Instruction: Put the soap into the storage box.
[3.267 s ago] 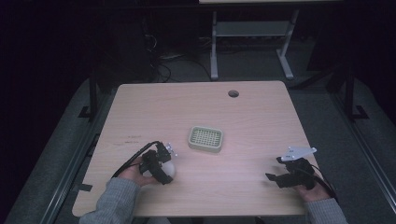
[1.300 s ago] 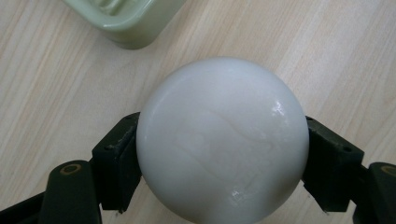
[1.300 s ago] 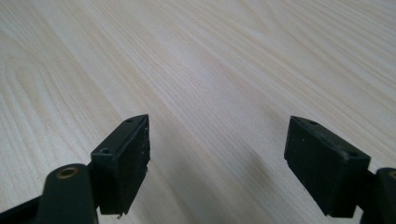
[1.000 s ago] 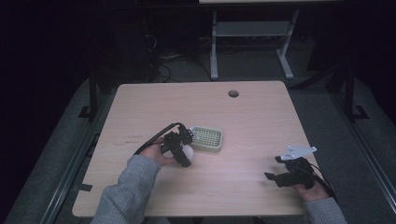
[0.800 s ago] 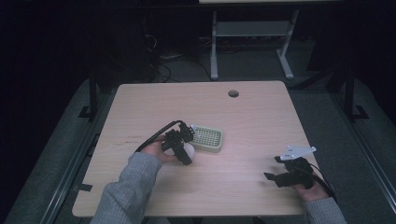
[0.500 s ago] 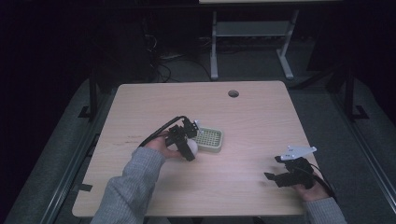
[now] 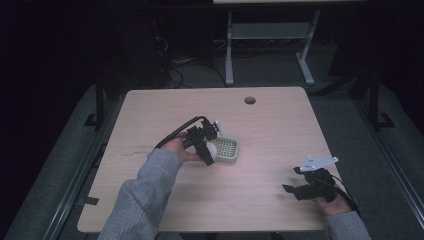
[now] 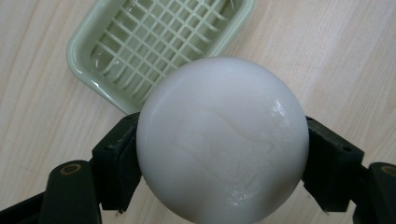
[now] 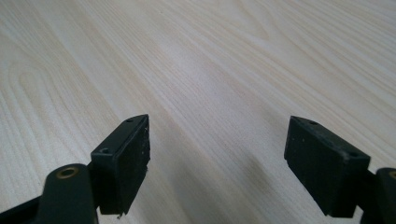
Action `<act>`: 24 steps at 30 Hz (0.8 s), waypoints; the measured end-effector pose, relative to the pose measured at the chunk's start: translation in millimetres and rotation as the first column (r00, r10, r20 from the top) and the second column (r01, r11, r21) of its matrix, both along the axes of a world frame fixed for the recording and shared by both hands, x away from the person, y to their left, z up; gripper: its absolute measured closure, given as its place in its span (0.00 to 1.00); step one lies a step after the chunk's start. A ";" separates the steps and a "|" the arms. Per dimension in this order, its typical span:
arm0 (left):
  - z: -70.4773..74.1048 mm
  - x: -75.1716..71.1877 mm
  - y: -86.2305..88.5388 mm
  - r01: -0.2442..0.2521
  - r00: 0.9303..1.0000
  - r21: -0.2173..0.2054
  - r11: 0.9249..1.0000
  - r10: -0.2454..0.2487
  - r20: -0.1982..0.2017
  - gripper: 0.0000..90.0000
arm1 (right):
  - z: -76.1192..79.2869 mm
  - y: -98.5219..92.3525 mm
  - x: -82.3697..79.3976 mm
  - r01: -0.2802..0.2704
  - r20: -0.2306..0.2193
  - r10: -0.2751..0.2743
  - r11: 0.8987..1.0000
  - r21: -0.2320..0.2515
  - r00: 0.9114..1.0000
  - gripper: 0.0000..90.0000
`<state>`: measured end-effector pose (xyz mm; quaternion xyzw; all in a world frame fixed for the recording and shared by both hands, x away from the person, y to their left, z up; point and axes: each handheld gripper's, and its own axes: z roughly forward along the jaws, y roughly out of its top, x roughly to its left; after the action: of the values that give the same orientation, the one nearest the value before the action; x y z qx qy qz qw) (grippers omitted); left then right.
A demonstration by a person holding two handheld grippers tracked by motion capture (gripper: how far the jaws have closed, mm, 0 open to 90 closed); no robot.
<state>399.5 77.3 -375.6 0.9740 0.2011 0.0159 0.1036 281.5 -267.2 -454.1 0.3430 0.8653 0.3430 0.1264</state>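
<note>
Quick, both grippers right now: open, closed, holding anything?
Left gripper: closed on the round white soap bar, held above the pale green slatted soap dish.
Right gripper: open, holding nothing, low over the light wooden table.

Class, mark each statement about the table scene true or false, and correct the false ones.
1. The left gripper grips a white round soap. True.
2. The soap lies in the green soap dish. False: it is held in the jaws above the table, at the dish's near edge.
3. The right gripper is open with nothing between its jaws. True.
4. The dish holds a sponge. False: its grid is bare.
</note>
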 end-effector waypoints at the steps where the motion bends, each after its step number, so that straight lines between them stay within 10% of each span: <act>1: 0.5 0.6 -1.2 -0.001 1.000 0.001 1.000 0.001 0.000 0.26 | 0.0 0.0 0.0 0.000 0.001 0.000 1.000 0.001 1.000 0.24; 24: 6.2 17.9 -23.4 0.009 1.000 0.024 1.000 -0.009 0.004 0.26 | 0.7 -1.4 -0.8 0.009 -0.001 -0.009 1.000 0.005 1.000 0.24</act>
<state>417.3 53.9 -369.4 0.9760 0.1963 0.0198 0.0923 280.8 -268.6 -453.4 0.3472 0.8630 0.3443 0.1269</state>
